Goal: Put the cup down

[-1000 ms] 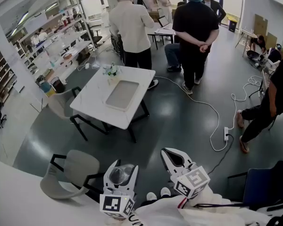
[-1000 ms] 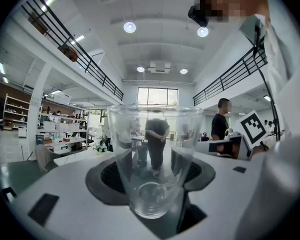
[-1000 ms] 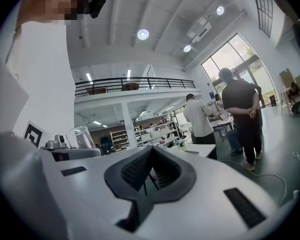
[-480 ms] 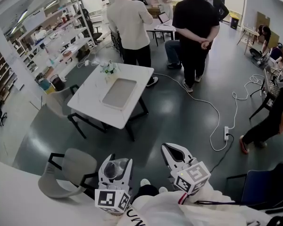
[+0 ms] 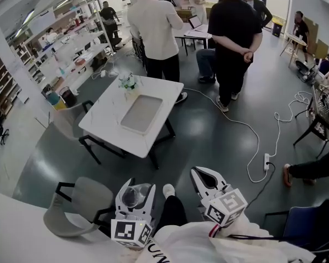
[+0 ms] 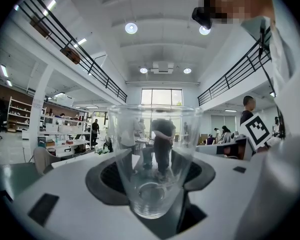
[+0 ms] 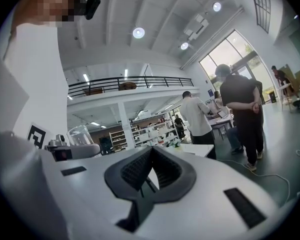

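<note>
Far off at 11 o'clock a white table [image 5: 104, 119] is seen. A clear cup [image 6: 152, 159], likely light and crushable, is squeezed near its bottom by the left gripper [image 5: 135, 193]. The right gripper [image 5: 204, 174] is closed, empty.

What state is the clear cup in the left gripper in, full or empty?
Empty: the left gripper view shows the cup see-through down to its bare base, with no liquid line.
</note>
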